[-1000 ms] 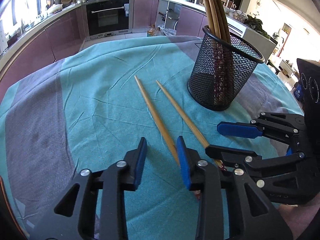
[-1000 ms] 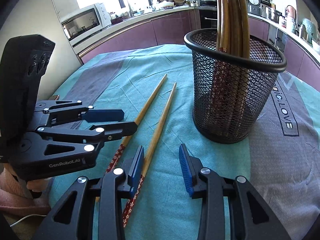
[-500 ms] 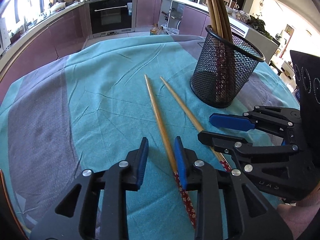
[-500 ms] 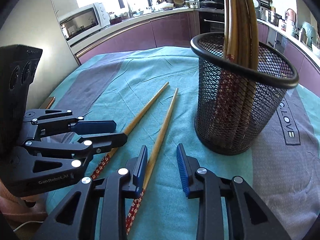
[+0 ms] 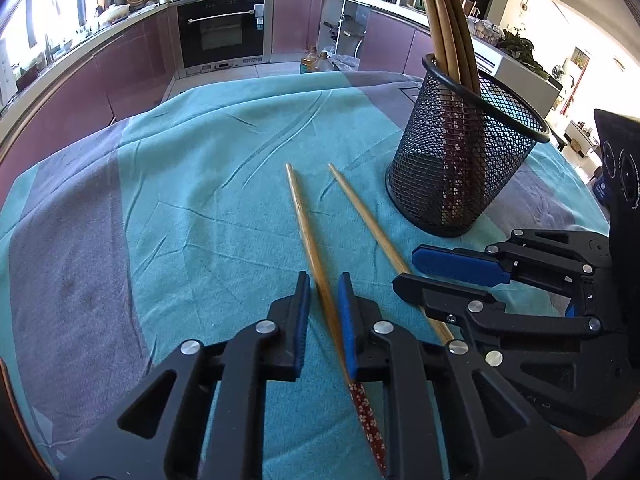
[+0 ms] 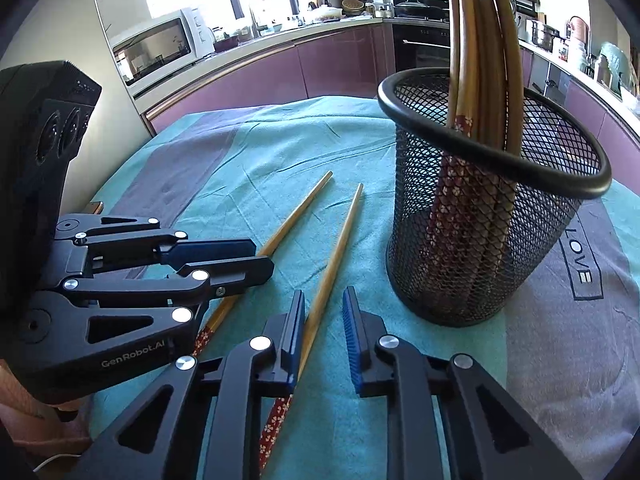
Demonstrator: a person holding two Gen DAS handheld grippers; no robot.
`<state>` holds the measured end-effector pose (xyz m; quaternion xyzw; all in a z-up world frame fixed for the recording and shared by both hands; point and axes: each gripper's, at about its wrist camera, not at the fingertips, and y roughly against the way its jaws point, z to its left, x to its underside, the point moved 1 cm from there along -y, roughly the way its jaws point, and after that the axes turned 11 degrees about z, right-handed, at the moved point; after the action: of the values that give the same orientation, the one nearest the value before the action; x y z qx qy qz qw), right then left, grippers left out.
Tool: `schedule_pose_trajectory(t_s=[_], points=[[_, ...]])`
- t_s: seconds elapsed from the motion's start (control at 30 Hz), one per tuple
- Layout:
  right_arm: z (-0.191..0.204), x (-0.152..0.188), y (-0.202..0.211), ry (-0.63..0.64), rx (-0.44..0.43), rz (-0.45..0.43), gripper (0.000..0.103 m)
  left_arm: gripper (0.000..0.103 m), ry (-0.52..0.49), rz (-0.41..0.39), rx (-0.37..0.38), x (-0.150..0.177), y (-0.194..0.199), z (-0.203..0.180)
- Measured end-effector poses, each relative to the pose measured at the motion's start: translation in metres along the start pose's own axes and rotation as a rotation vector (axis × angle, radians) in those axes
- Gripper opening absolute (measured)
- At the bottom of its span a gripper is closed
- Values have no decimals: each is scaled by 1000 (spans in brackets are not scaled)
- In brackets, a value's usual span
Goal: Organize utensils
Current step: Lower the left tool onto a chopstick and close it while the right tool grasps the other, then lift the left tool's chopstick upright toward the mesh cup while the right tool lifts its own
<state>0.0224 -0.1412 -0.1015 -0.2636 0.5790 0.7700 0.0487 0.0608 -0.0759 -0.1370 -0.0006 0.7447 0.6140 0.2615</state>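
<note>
Two wooden chopsticks with red flowered ends lie side by side on the cloth. The left chopstick [image 5: 302, 216] runs between the fingers of my left gripper [image 5: 324, 282], whose jaws are closing; a gap still shows at the left pad. The right chopstick [image 6: 342, 236] lies between the fingers of my right gripper [image 6: 323, 292], close to its left pad and apart from the right one; these jaws are closing too. Each gripper shows in the other view: the right gripper [image 5: 408, 270] and the left gripper [image 6: 260, 258]. A black mesh cup [image 5: 460, 168] [image 6: 480, 240] holding several chopsticks stands upright just right of them.
A teal and grey cloth [image 5: 180, 200] covers the table, creased in places. Kitchen cabinets, an oven [image 5: 220, 36] and a microwave [image 6: 160, 48] stand beyond the far table edge. The two grippers sit close together, side by side.
Both pairs of jaws have narrowed. Each gripper has shifted slightly so that its chopstick now lies between its fingers. The chopsticks and the mesh cup stay in place.
</note>
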Motion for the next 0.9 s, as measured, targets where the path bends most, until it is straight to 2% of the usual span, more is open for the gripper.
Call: schedule_pose_trajectory(t_s=[0.13, 0.3, 0.5, 0.9], points=[[-1, 0, 0, -14, -13, -1, 10, 11, 16, -4, 7, 1, -1, 3], [-7, 2, 1, -54, -49, -5, 8, 8, 42, -8, 20, 2, -1, 5], [-15, 6, 9, -104, -92, -23, 6, 7, 69, -13, 33, 5, 1, 6], [-17, 12, 34, -87, -156, -69, 6, 7, 65, -52, 48, 12, 20, 8]])
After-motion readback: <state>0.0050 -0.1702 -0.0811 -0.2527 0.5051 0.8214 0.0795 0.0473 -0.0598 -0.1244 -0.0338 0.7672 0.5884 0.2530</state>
